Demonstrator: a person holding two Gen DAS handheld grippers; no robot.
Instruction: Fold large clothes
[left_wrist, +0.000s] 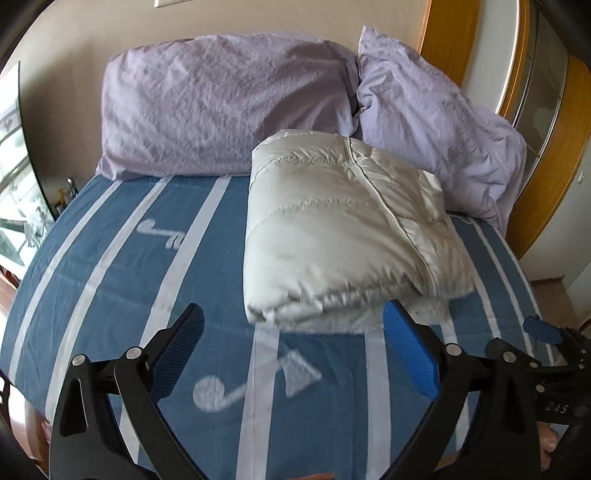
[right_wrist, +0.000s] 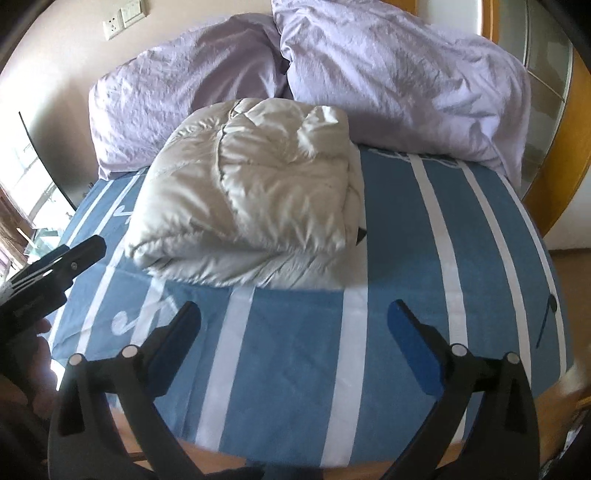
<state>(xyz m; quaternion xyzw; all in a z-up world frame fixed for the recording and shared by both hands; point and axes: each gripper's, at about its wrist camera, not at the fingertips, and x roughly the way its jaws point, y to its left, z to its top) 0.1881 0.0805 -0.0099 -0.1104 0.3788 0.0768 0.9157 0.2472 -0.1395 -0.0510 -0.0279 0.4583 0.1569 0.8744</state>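
Observation:
A pale grey-white puffer jacket (left_wrist: 343, 229) lies folded into a thick bundle on the blue striped bed sheet (left_wrist: 110, 266); the right wrist view shows the same jacket (right_wrist: 251, 199) near the pillows. My left gripper (left_wrist: 295, 332) stands open just short of the bundle's near edge, with nothing between its blue pads. My right gripper (right_wrist: 293, 325) is also open, over bare sheet (right_wrist: 288, 350) in front of the jacket, holding nothing. Part of the right gripper (left_wrist: 543, 332) shows at the right edge of the left wrist view, and the left gripper (right_wrist: 55, 266) at the left edge of the right wrist view.
Two lilac pillows (left_wrist: 221, 103) (left_wrist: 443, 125) lean against the wall behind the jacket. A wooden frame (left_wrist: 450, 44) with glass stands at the right. A window (left_wrist: 18, 192) is at the left. Wall sockets (right_wrist: 122, 18) sit above the pillows. The bed's near edge (right_wrist: 332, 458) lies just below my right gripper.

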